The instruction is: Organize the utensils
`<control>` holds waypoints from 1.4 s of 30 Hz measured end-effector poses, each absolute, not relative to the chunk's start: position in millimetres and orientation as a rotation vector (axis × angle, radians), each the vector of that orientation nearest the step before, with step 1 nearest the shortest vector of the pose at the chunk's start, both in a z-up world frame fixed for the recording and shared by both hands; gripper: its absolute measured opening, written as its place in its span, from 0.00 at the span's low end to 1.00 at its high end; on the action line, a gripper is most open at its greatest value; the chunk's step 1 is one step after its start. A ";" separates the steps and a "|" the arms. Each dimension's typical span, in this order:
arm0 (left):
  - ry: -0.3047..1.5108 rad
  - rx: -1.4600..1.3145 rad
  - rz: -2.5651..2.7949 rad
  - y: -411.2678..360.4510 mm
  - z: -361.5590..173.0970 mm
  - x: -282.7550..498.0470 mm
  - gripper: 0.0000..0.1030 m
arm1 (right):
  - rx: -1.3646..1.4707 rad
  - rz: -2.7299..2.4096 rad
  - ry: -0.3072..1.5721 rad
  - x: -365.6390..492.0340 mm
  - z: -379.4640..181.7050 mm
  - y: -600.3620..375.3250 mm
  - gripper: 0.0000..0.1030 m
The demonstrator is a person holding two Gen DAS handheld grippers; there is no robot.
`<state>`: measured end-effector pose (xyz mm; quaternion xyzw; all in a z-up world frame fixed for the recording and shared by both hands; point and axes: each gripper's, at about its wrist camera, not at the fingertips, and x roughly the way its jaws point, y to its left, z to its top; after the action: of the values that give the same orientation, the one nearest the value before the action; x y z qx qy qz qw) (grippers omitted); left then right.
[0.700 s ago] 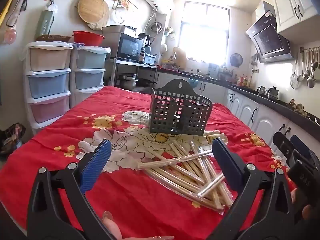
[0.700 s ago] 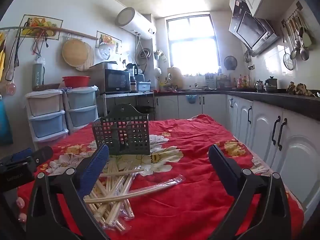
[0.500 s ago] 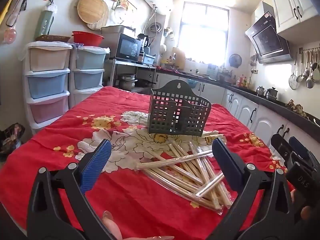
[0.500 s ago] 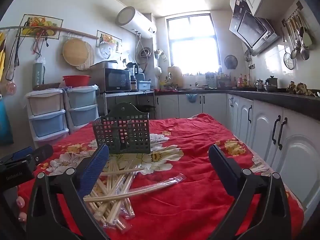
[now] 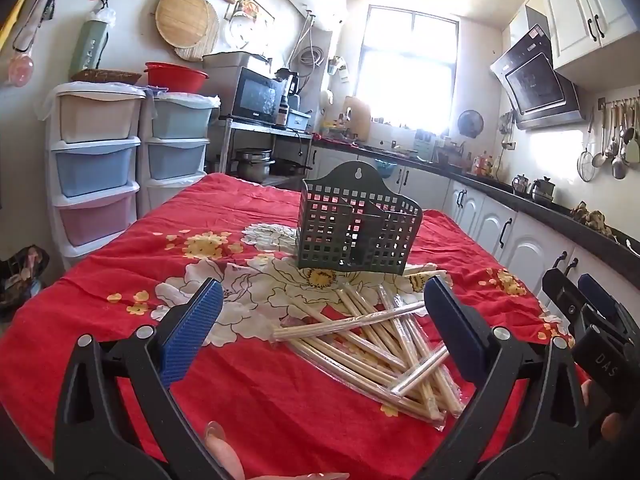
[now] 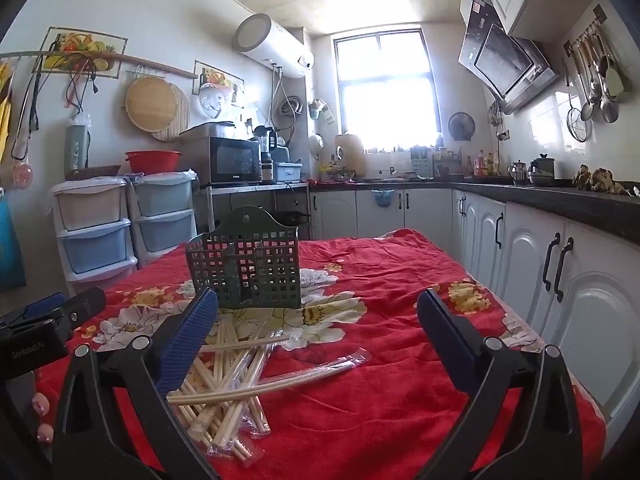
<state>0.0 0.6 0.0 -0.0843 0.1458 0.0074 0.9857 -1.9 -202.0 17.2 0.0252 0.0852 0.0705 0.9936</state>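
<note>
1. Wrapped chopsticks heaped on the red-clothed bench, straight ahead of the left hand-held gripper, long axes mostly running away toward the green basket.
2. Left of the right hand-held gripper; left one nearer.
3. Both spread wide, empty.
4. Barely shifted from a moment before; basket slightly lower in the left view.

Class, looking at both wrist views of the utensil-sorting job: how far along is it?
Done: nothing visible; the green holder stands on the red cloth with no chopsticks showing inside. In hand: nothing; the left gripper and right gripper are open. Left: the whole pile of wrapped chopsticks in front of the holder.
</note>
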 end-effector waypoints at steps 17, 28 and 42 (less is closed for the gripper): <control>0.290 -0.172 0.013 1.1 2.7 -2.5 0.90 | 0.049 0.135 0.167 -3.4 18.9 -201.5 0.94; 0.291 -0.173 0.013 0.8 4.0 -1.4 0.90 | 0.049 0.135 0.168 -3.8 19.4 -202.0 0.94; 0.311 -0.187 0.018 3.2 1.4 -0.2 0.90 | 0.043 0.150 0.174 -3.9 20.2 -198.3 0.94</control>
<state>-0.2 3.2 1.4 -0.0929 0.1545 0.0088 0.9836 -3.9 -198.3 20.2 0.0212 0.0868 0.0748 0.9932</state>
